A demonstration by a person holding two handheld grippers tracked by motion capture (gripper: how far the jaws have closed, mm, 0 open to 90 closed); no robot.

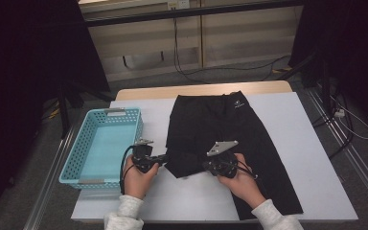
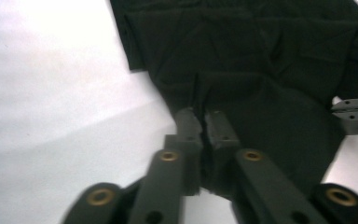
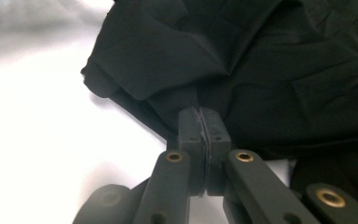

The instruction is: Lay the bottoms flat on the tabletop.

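Pinching one folded hem of the black shorts (image 1: 220,129) together, left gripper (image 2: 204,122) and right gripper (image 3: 199,119) clamp cloth to fold it flat.

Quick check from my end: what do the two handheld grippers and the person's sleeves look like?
Both are black. The left gripper trails a looped black cable; the right gripper carries a grey three-cornered plate on top. Up close, the fingers are flat dark blocks on black link arms with brass-coloured pivot rings. The person wears light grey, fuzzy-looking sleeves.
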